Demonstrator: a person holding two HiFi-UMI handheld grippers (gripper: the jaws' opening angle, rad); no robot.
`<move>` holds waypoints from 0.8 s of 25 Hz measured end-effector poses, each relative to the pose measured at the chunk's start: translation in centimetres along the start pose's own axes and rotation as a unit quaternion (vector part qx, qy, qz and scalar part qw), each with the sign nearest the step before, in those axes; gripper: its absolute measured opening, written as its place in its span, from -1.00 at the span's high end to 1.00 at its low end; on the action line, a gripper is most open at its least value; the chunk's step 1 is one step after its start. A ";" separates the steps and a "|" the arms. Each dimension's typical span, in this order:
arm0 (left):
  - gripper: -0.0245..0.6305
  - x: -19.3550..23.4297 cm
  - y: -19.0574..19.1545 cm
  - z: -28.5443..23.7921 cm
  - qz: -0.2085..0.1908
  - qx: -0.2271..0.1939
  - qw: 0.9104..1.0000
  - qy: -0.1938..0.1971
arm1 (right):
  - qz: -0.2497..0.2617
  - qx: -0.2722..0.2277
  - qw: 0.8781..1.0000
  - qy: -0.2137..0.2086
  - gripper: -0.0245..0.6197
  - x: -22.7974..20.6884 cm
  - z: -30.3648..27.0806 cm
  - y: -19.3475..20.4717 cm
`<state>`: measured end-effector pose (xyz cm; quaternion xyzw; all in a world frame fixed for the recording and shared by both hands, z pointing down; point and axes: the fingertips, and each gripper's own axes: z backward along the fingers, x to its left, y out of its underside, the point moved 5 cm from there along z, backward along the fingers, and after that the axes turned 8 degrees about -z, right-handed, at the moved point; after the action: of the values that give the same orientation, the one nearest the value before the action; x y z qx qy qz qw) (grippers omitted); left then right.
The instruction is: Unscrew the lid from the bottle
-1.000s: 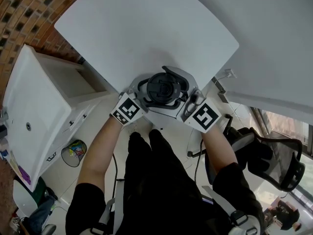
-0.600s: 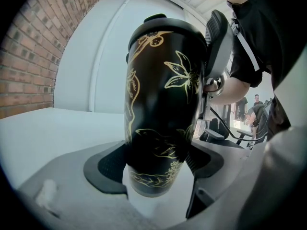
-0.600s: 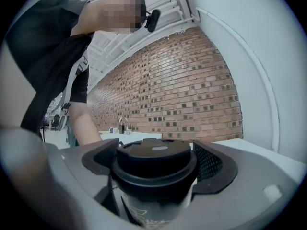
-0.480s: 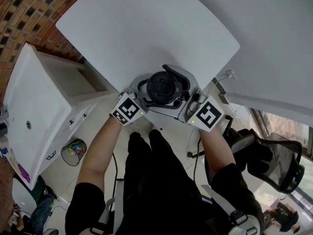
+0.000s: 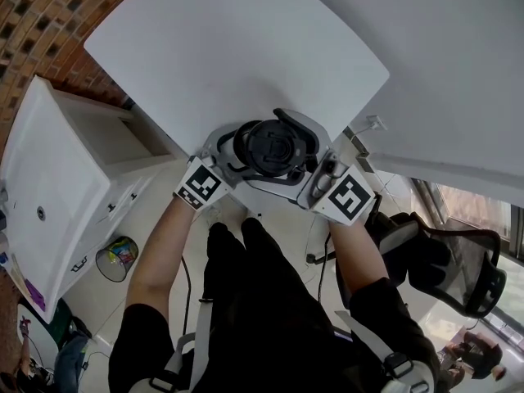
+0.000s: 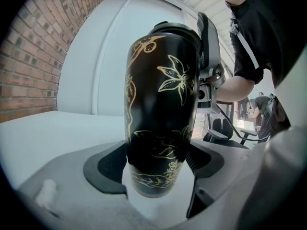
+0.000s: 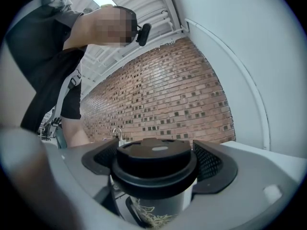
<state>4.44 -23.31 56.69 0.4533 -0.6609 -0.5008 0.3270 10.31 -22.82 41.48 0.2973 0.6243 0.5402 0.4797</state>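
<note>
Head view: lid (image 5: 274, 147) looks seated on your bottle (image 6: 160, 95).
Left gripper (image 6: 156, 163): clamps bottle's lower body.
Right gripper (image 7: 156, 163): pinches lid.
Remaining: the unscrewing, likely.

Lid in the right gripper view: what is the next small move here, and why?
Probably twist the right gripper a part turn to loosen the lid, while the left gripper holds the bottle firm. The right gripper is shut on the lid, the left on the bottle's lower body, and the lid sits on the bottle with no gap showing.
</note>
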 end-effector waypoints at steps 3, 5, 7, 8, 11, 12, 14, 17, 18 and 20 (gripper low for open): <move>-0.26 -0.3 -0.2 -0.1 -0.006 0.004 1.000 -0.006 | 0.002 0.001 1.000 0.007 -0.56 0.0 0.9 -0.1; -0.26 0.1 -0.1 0.3 -0.009 0.007 1.000 -0.007 | 0.001 -0.001 1.000 0.009 -0.56 -0.1 0.4 0.0; -0.26 0.3 -0.1 0.6 -0.013 0.010 1.000 -0.010 | 0.000 -0.006 1.000 0.012 -0.56 0.0 0.2 -0.1; -0.26 0.4 -0.1 0.7 -0.012 0.011 1.000 -0.013 | 0.000 -0.007 1.000 0.013 -0.56 0.1 0.2 -0.2; -0.26 0.5 0.0 1.2 -0.001 0.010 1.000 -0.019 | 0.003 -0.011 1.000 0.019 -0.56 0.4 0.5 -0.4; -0.26 0.4 0.0 1.3 0.004 0.010 1.000 -0.020 | 0.003 -0.011 1.000 0.021 -0.56 0.4 0.8 -0.4; -0.26 0.2 0.1 1.4 0.013 0.006 1.000 -0.025 | 0.001 -0.012 1.000 0.026 -0.55 0.4 1.3 -0.4; -0.26 0.1 0.2 1.5 0.024 -0.001 0.999 -0.035 | 0.001 -0.012 0.999 0.032 -0.56 0.5 2.1 -0.3; -0.26 0.0 0.2 1.5 0.026 -0.001 0.999 -0.038 | 0.001 -0.012 0.999 0.034 -0.56 0.5 2.4 -0.3; -0.26 -0.1 0.4 1.6 0.032 0.005 0.999 -0.041 | 0.000 -0.013 0.999 0.037 -0.56 0.6 2.9 -0.4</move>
<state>2.90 -22.59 56.65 0.4127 -0.6904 -0.5050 0.3129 12.77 -21.27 41.08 0.2709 0.6341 0.5589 0.4606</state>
